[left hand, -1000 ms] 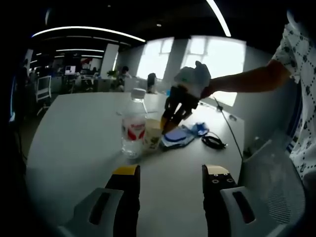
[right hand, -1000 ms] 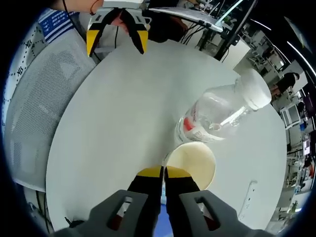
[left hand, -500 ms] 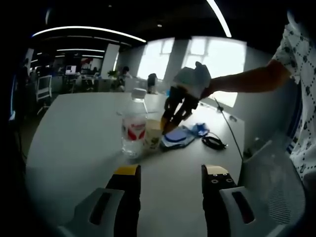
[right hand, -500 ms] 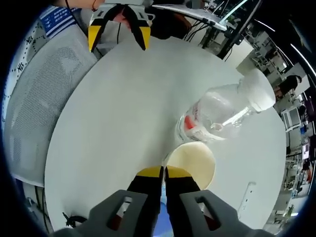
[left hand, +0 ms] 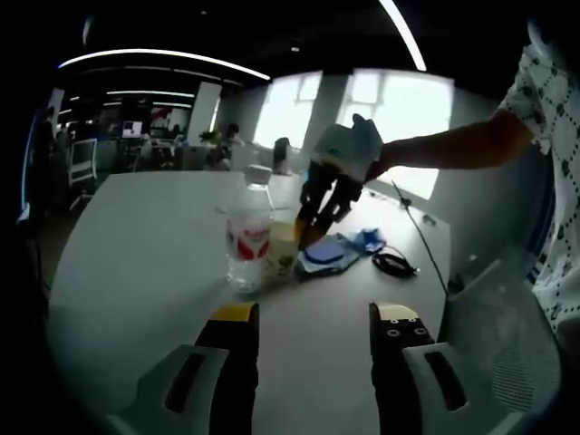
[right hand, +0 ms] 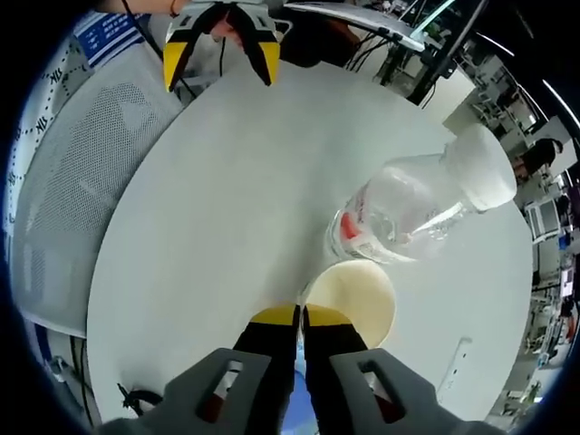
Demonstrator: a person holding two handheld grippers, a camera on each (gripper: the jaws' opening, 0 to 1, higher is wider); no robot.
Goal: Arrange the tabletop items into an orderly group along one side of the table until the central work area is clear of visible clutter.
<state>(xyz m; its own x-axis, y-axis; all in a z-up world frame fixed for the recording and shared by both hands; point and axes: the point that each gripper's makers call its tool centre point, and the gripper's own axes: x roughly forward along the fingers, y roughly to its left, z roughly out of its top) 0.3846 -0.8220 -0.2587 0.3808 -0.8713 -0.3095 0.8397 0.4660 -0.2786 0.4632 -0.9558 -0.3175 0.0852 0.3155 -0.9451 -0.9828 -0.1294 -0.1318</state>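
Sitting on the white table (left hand: 136, 245), a clear water bottle (left hand: 247, 237) with a red label stands up straight. Just to its right, touching it, is a small cream paper cup (left hand: 283, 250). Right of the cup lies a blue and white cloth (left hand: 328, 254), and past that a black cable (left hand: 393, 264) is curled near the table edge. A mesh chair (left hand: 494, 335) stands by the table on the right.

The left gripper (left hand: 311, 319) hangs low over the near part of the table with its two yellow-tipped jaws wide apart and nothing between them.

The right gripper (left hand: 319, 210), held by a gloved hand (left hand: 349, 149), points down over the cup and the cloth. In the right gripper view, looking down, the right gripper (right hand: 300, 316) has its jaws pressed tight together. I cannot tell if they pinch anything. The tips sit just beside the rim of the cup (right hand: 352, 299), and the bottle (right hand: 417, 204) stands next to the cup. Far across the table, the left gripper (right hand: 220, 53) shows with its jaws spread.
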